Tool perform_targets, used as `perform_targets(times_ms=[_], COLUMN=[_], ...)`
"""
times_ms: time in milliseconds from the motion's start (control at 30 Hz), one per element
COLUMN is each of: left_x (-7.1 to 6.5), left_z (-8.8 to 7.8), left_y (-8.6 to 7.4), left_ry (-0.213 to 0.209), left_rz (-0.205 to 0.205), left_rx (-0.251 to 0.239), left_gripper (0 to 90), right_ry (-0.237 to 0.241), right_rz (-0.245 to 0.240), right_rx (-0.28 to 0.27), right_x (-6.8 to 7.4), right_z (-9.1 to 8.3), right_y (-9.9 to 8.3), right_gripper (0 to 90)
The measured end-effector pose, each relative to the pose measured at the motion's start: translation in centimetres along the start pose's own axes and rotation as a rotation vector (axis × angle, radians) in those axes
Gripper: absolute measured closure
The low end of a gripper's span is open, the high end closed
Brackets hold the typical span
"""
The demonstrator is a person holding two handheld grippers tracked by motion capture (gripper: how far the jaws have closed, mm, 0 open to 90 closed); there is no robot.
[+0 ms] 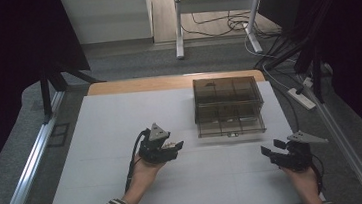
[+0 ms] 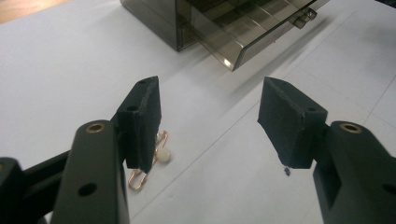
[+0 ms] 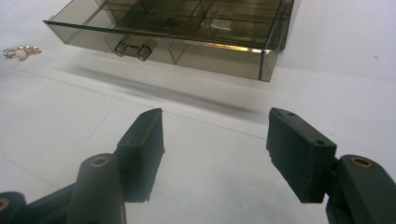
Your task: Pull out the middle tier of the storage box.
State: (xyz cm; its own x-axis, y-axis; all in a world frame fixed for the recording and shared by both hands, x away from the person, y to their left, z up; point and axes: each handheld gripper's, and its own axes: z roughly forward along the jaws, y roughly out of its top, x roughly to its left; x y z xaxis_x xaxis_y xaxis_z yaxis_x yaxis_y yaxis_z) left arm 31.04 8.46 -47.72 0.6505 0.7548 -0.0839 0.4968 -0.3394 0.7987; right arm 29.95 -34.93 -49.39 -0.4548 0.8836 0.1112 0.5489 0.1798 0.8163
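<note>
A smoky see-through box (image 1: 226, 91) stands at the back right of the white mat, its divided drawer (image 1: 230, 125) pulled out toward me. A small rose-gold piece with a white bead (image 2: 159, 154) lies on the mat, partly behind the left jaw of my left gripper (image 2: 210, 116). That gripper (image 1: 175, 147) is open, with nothing between its pads. My right gripper (image 1: 272, 147) hovers low near the mat's right front, open and empty. In the right gripper view (image 3: 215, 144) it faces the drawer's handle (image 3: 130, 48), and the gold piece (image 3: 21, 51) lies far off at the left.
The white mat (image 1: 120, 118) covers a table with a wooden strip (image 1: 167, 81) at the back. Metal rails (image 1: 29, 167) run along both sides. A power strip (image 1: 301, 98) and cables lie off the right edge. Desk legs (image 1: 178, 27) stand beyond.
</note>
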Motion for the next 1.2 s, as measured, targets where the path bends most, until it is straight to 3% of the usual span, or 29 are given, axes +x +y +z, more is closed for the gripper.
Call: perform_targets(times_ms=[500, 800, 1200], left_x=[1.0, 1.9, 2.3], left_z=[-3.1, -5.1, -7.4], left_y=[-2.7, -4.5, -6.6], left_ry=[0.015, 0.038, 0.068], left_rz=[-0.026, -0.058, -0.061], left_rx=[-0.068, -0.100, -0.134], left_gripper=[39.1, 37.9, 35.8], right_ry=[0.019, 0.031, 0.036], right_rz=[-0.032, -0.050, -0.063], right_rx=[-0.074, -0.081, -0.112], right_x=[1.9, 2.7, 3.4], right_z=[-1.0, -1.0, -1.3], right_y=[-0.9, -1.5, -2.3], right_gripper=[33.2, 32.3, 32.0])
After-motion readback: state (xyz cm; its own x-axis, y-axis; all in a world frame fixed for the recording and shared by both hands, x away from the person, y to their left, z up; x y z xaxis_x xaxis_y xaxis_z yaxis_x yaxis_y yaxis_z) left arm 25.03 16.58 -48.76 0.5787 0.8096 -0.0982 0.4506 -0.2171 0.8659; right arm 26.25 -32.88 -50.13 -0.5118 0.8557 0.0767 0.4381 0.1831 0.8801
